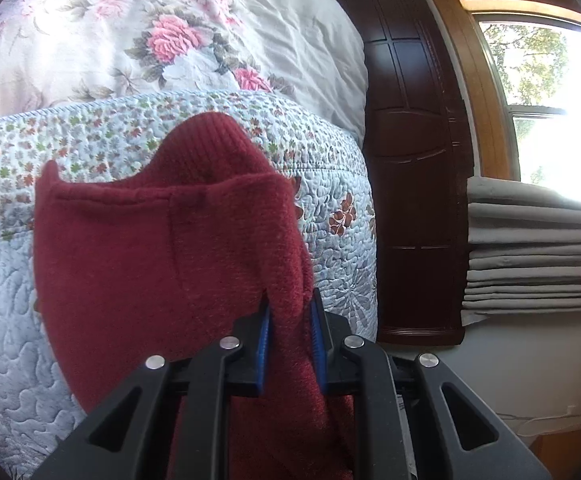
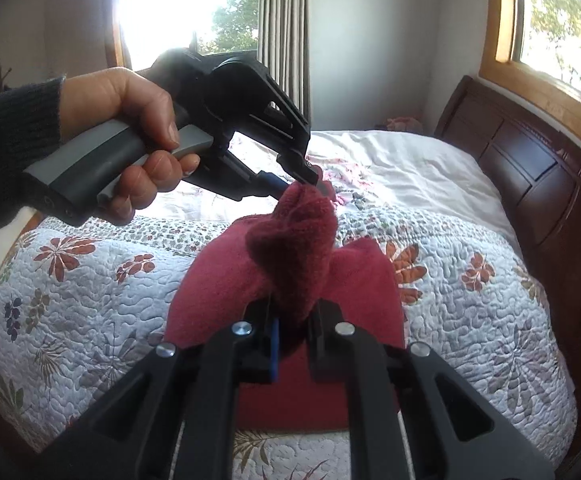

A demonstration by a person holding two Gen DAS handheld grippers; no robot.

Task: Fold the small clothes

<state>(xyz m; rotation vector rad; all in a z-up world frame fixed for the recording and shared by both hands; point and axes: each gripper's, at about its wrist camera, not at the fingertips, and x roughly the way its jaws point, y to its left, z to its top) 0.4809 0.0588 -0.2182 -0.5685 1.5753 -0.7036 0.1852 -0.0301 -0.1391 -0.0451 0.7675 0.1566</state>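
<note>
Both tongs, left (image 1: 290,320) and right (image 2: 294,320), clamped on red knit garment (image 2: 290,232) above quilt (image 2: 470,320).

The garment (image 2: 290,248) is being held above the quilt (image 2: 470,320) on the bed. The headboard (image 2: 530,168) is standing to the right, under a window (image 2: 554,20).

red garment (image 1: 162,248): lower part hidden behind the left claw (image 1: 290,320) and cut off by the bottom edge
left claw tips, right wrist view (image 2: 296,180): buried in bunched cloth
window (image 1: 550,100): panes washed out by glare
headboard (image 2: 530,184): far end runs past the right edge
bed corner item (image 2: 400,124): too small to tell
</note>
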